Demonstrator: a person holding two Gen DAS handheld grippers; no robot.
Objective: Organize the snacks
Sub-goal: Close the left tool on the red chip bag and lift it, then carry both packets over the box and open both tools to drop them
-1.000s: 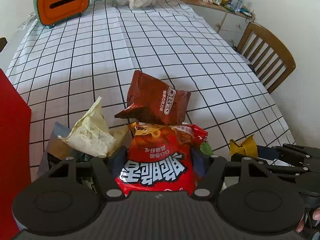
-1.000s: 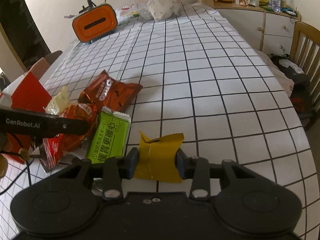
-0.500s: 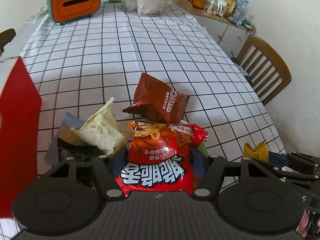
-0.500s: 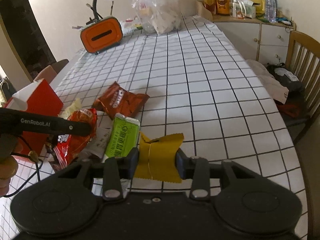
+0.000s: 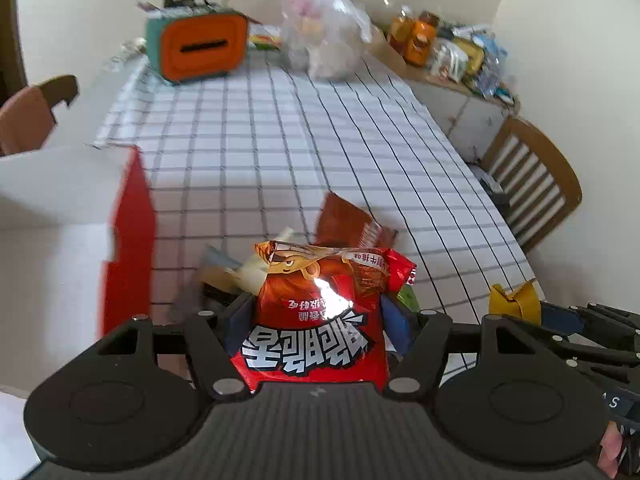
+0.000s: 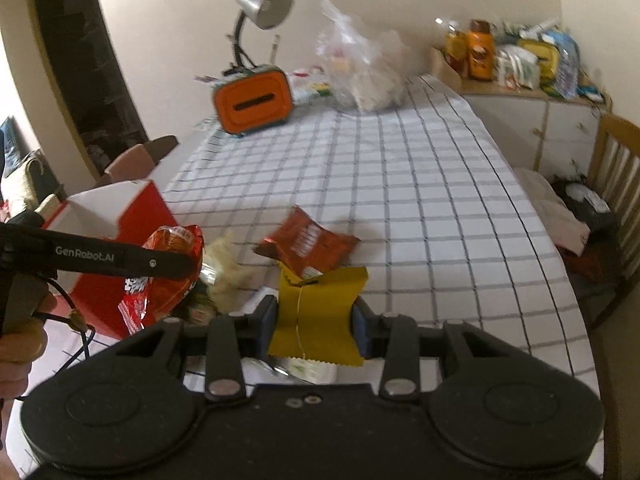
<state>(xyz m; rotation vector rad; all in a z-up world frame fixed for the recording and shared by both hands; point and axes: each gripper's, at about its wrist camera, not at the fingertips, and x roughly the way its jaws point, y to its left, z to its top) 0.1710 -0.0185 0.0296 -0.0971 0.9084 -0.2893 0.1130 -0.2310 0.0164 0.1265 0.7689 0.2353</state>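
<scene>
Left gripper (image 5: pixel 316 320) clamps red snack bag (image 5: pixel 320 320) | right gripper (image 6: pixel 316 320) clamps yellow packet (image 6: pixel 316 316)

Both grippers clamped — left gripper (image 5: pixel 318 316) wide, right gripper (image 6: pixel 316 320) narrower.

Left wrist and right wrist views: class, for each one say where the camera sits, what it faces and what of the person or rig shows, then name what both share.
Left wrist: sits on the left gripper, facing along the checked tablecloth; its jaws clamp a red crinkly snack bag; the right gripper enters at right.
Right wrist: sits on the right gripper, clamping a yellow foil packet; the left gripper and a hand show at left.
Shared: red-and-white cardboard box, brown biscuit packet, orange tissue box.
</scene>
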